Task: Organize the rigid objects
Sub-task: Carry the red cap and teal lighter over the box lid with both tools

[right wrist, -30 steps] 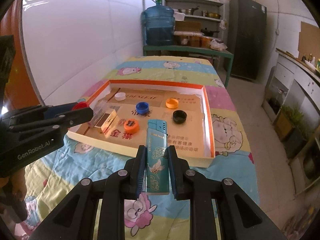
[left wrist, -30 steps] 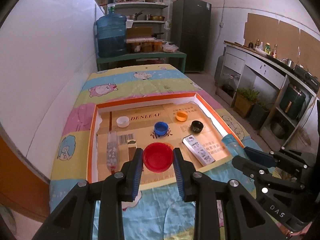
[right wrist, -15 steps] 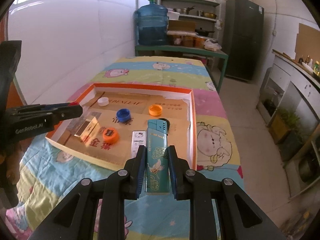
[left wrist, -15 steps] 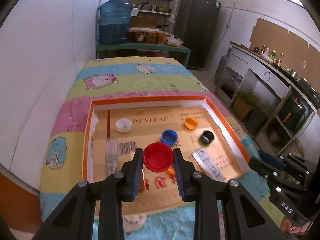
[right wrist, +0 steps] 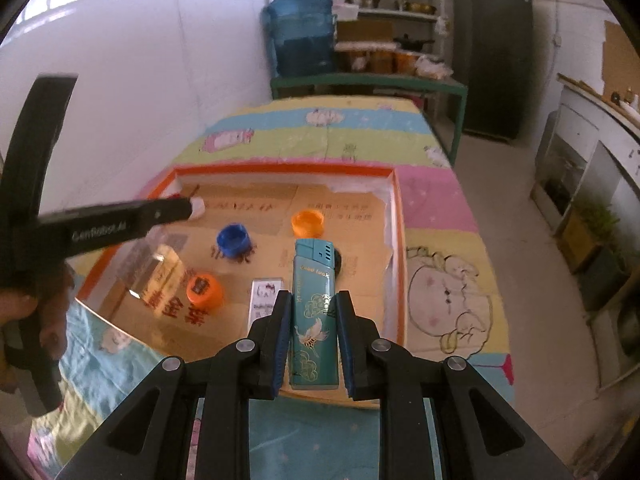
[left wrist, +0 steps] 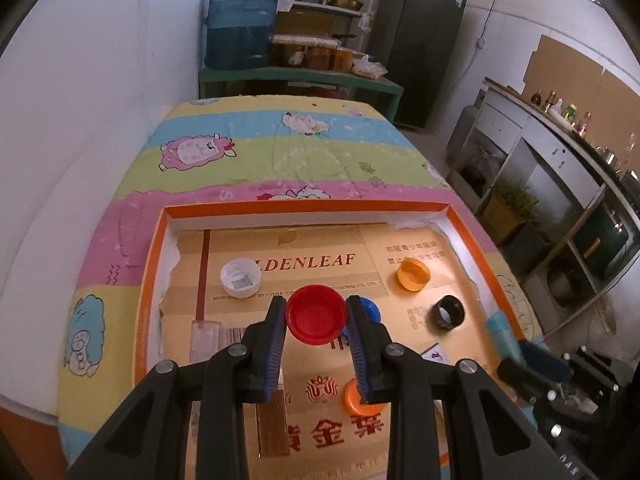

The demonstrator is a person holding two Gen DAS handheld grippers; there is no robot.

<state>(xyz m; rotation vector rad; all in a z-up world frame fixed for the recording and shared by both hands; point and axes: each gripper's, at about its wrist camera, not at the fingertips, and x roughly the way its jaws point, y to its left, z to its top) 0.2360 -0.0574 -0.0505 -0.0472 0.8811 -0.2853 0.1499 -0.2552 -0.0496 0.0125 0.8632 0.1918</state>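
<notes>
Both objects point(left wrist: 317, 314) point(right wrist: 313, 312) between closed jaws

Left gripper point(left wrist: 316, 320) clamps red cap point(left wrist: 316, 314) over orange-rimmed tray point(left wrist: 149, 280). White cap point(left wrist: 240, 279) at 10 o'clock, yellow-orange cap point(left wrist: 413, 275) at 2, black cap point(left wrist: 449, 314) at 3.

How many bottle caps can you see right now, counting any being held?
6: the red cap held in the left tool, and in the tray a white cap, blue cap, yellow-orange cap, black cap and orange cap. Others may be hidden.
</notes>
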